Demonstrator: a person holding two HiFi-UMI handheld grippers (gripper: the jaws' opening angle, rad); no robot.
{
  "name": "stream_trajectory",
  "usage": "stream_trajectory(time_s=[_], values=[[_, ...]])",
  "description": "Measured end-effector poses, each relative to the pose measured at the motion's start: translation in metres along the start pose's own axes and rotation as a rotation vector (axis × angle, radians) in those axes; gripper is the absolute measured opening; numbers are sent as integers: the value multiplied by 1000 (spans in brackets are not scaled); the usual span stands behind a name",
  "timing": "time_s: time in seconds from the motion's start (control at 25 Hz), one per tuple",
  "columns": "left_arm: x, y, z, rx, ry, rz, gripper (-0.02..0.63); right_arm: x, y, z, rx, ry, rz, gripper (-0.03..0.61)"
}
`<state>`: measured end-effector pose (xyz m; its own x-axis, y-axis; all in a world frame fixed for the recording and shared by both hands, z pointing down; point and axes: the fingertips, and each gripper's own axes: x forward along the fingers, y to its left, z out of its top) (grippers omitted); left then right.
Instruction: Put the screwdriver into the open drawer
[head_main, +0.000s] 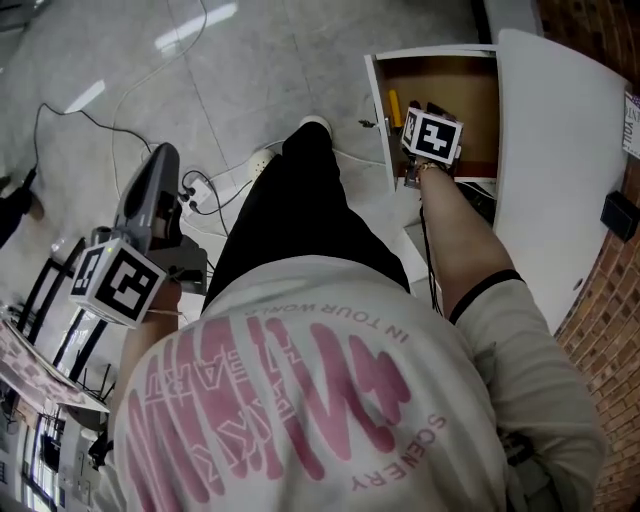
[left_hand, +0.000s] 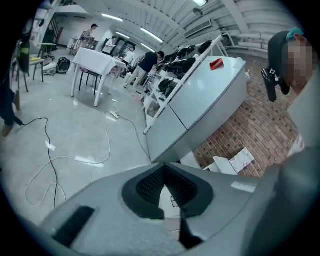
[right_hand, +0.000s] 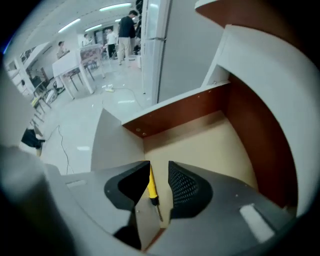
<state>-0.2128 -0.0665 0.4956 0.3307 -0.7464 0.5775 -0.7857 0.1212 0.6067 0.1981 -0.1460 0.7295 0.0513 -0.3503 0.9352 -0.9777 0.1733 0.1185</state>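
**Screwdriver down in the drawer; withdrawal is what is left**

The right gripper is held above the open drawer, pointed steeply down into it. Its jaws stand apart at a moderate width and nothing is pressed between the pads. The screwdriver is seen through the gap between them, nearer the left jaw than the right. It lies below the gripper on the pale drawer floor, close along the drawer's side wall, with its yellow handle towards the far end and its dark shaft towards the camera. In the head view the yellow handle is likewise seen inside the drawer, just beside the right gripper's marker cube and apart from it.

The left gripper is held well away from the drawer, out over the bare floor. Its jaws are brought together at the tips and nothing is held in them.

The placing step is judged to be as good as done, since the tool rests inside the drawer and is gripped by neither gripper. What remains is judged to be a clean withdrawal. The right gripper would need to be lifted straight up with its jaws kept apart. That way the handle is not caught by the left jaw and the drawer's side wall is not struck. No part for the left gripper is apparent.
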Motion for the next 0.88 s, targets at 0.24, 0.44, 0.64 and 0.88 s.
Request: stream_trajectory(time_s=[0.24, 0.44, 0.64, 0.88], values=[[-25, -17, 27, 92, -38, -116, 5, -98, 21, 41, 277, -243, 27, 18], [-41, -47, 52, 145, -94, -220, 5, -202, 48, 89, 479, -524, 237, 9], [-66, -111, 83, 204, -191, -368, 5, -307, 49, 141, 633, -783, 481, 9], [-122, -187, 120, 374, -342, -541, 5, -449, 79, 183, 495, -1060, 642, 9]])
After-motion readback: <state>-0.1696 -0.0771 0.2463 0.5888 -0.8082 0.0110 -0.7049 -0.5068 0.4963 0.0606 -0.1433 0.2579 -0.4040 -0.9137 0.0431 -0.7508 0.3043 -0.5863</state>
